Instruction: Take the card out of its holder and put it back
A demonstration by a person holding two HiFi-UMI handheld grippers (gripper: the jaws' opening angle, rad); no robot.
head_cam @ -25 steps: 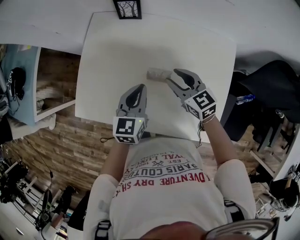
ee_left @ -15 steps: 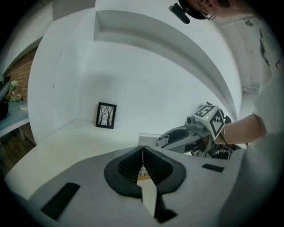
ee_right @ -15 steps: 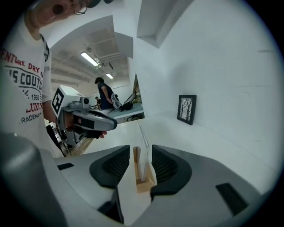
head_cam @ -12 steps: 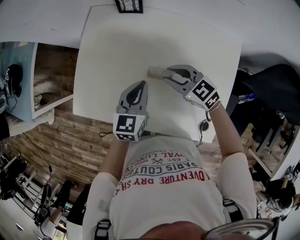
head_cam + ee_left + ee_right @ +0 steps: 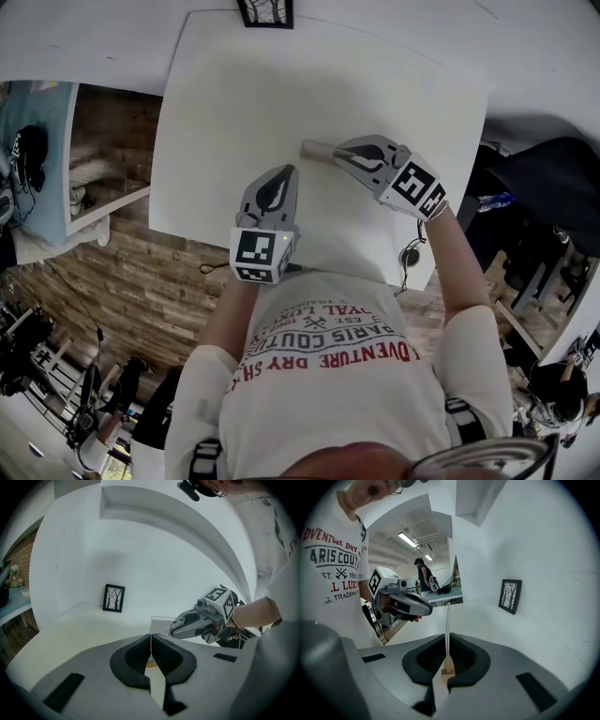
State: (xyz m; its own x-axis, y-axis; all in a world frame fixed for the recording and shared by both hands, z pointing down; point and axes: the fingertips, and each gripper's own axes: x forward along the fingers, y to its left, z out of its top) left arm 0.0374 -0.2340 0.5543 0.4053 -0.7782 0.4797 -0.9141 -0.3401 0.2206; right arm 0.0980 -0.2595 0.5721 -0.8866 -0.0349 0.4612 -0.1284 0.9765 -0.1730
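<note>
The right tongs (image 5: 331, 154) are clamped on the card (image 5: 161, 626), which stands in its wooden holder (image 5: 448, 672) mid-surface (image 5: 234, 94), at one o'clock from the closed, empty left tongs (image 5: 285, 174). Next, I'd say, comes a straight upward pull.

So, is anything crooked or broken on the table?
Nothing stands out. The card stands upright in its wooden holder on the white table, the right gripper closing on its edge, and the picture frame stands at the far edge.
</note>
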